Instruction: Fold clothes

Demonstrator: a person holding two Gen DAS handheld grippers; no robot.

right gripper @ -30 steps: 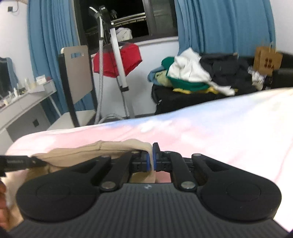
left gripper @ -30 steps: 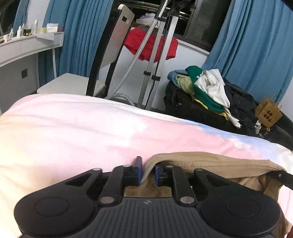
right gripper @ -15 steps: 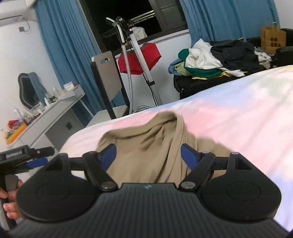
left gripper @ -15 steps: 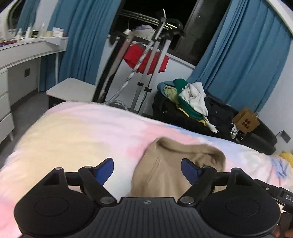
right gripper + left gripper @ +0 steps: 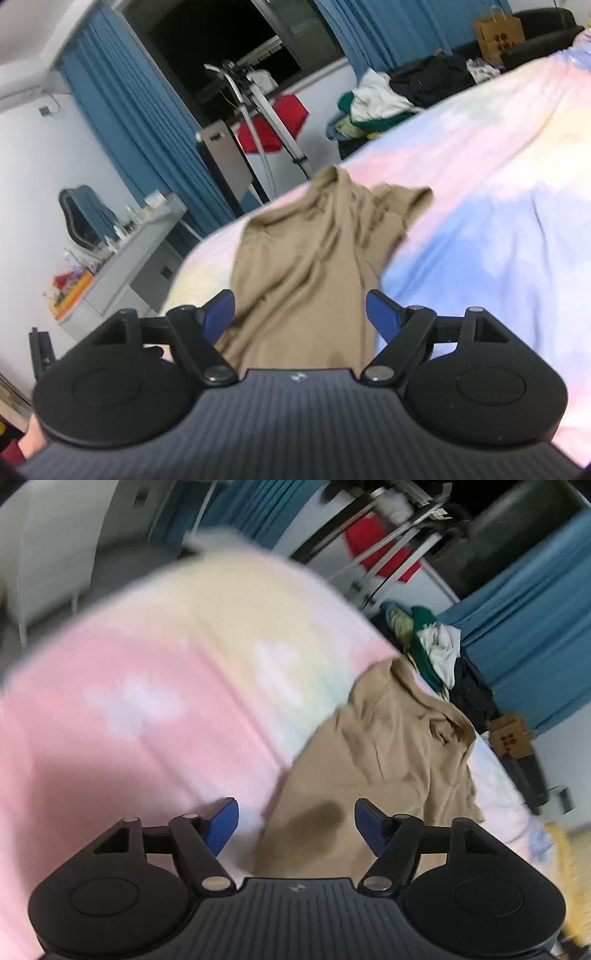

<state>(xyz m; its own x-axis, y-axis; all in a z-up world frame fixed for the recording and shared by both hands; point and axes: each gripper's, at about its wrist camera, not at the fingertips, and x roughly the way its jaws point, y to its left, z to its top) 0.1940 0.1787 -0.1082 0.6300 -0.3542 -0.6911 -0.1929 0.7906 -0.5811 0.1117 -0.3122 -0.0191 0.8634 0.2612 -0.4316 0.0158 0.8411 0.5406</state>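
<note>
While both grippers hovered above the bed [image 5: 140, 686], a rumpled tan shirt [image 5: 310, 258] lay loose on the pastel cover, near the bed's far edge. Left gripper [image 5: 295, 823] stood spread wide, grasping nothing. Right gripper [image 5: 301, 314] was likewise spread and empty, the shirt below its blue pads [image 5: 382, 315].

Place: I am in a bedroom at home | under my grippers: a soft pink bed [image 5: 498, 192] | far ahead: blue curtains [image 5: 147, 122], a clothes pile [image 5: 373, 99] | ahead-left: a mirror [image 5: 83, 214]
</note>
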